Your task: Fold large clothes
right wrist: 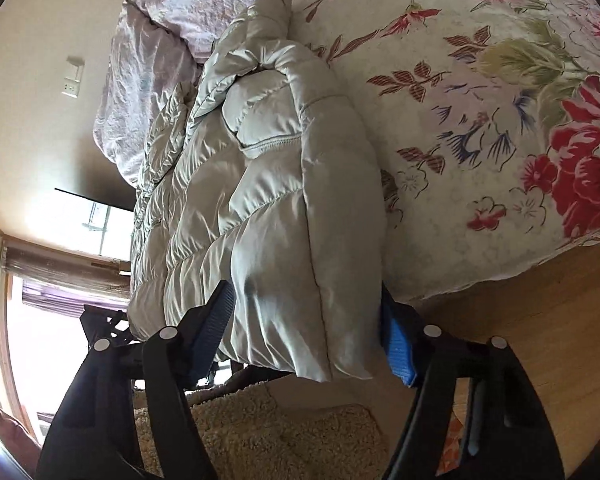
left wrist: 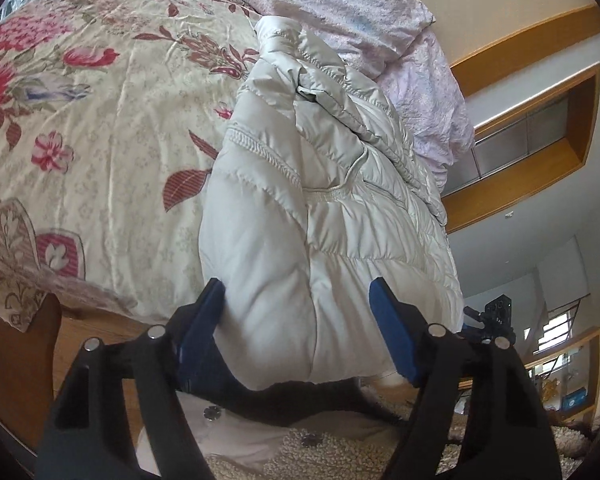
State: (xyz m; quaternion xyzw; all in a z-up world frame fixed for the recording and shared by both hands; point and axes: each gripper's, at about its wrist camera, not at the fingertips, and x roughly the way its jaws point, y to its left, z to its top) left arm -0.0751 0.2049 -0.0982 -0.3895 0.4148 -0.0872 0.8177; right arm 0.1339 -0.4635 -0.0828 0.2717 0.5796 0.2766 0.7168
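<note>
Two grippers hold the near end of the pale puffer jacket at the foot of the floral bedspread. Your left gripper and right gripper each close on a bunched, doubled fold, apparently to keep the layers aligned for the next fold. The hem overhangs the bed edge above the wood floor and shaggy rug. The lilac pillows crowd the far end; open bedspread lies alongside.
</note>
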